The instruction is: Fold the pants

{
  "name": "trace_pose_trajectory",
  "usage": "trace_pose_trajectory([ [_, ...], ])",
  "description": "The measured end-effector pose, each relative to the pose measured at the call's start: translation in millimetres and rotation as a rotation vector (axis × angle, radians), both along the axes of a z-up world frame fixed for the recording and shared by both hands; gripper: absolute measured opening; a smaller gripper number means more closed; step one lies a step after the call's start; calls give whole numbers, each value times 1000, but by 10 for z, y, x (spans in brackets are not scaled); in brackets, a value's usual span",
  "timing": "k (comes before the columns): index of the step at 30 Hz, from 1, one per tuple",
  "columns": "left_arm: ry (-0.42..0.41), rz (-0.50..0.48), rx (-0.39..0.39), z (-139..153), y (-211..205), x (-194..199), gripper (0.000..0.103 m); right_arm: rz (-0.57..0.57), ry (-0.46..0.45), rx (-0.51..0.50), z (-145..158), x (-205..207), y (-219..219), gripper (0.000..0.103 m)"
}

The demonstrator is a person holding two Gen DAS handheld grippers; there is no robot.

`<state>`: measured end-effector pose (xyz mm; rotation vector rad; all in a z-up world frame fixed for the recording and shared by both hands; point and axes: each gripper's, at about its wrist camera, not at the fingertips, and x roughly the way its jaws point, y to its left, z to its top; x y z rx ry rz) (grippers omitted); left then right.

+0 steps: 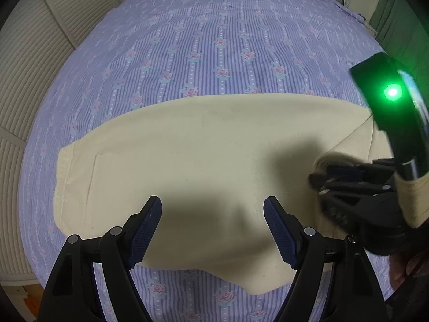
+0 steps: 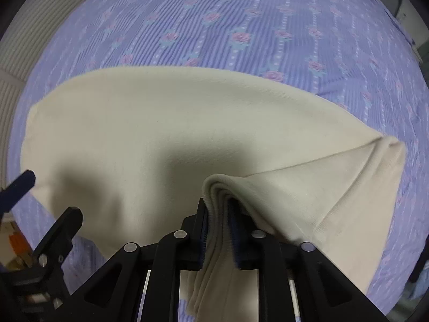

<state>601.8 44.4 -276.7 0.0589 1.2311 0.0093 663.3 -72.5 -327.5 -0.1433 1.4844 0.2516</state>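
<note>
The cream pants [image 1: 203, 145] lie folded lengthwise on the bed [image 1: 214, 40]; right tongs [image 2: 217, 214] pinch the hem end mid-fold, left tongs [image 1: 212, 209] hang released, crosswise folding unfinished.

Cream pants [image 1: 193, 145] under wide-apart left gripper [image 1: 213, 209]

pants [image 1: 203, 145] flat on bedspread [image 1: 214, 40], folded end between right tongs [image 2: 218, 230]
</note>
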Motion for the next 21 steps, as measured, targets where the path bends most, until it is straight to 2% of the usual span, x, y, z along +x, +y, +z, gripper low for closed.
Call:
trace_pose_trajectory([
  [2, -7, 3, 13, 22, 18, -5, 78, -34, 30, 43, -21, -35, -35, 34],
  [4, -6, 17, 9, 51, 52, -18, 78, -83, 37, 136, 61, -92, -110, 41],
  [7, -29, 28, -2, 190, 106, -77, 78, -136, 33, 246, 272, -252, -275, 41],
  [9, -59, -4, 2, 293, 65, -118, 80, -143, -14, 258, 473, -399, -453, 42],
  [12, -89, -120, -31, 422, -155, -181, 84, -194, -89, 227, 713, -594, -840, 53],
  [16, -98, -288, -90, 434, -583, -181, 86, -261, -133, 121, 818, -799, -1228, 53],
  [19, -28, -413, -158, 307, -935, -180, 86, -327, -137, 118, 791, -889, -1514, 53],
  [21, 24, -438, -195, 203, -1114, -210, 86, -369, -131, 116, 768, -926, -1800, 53],
])
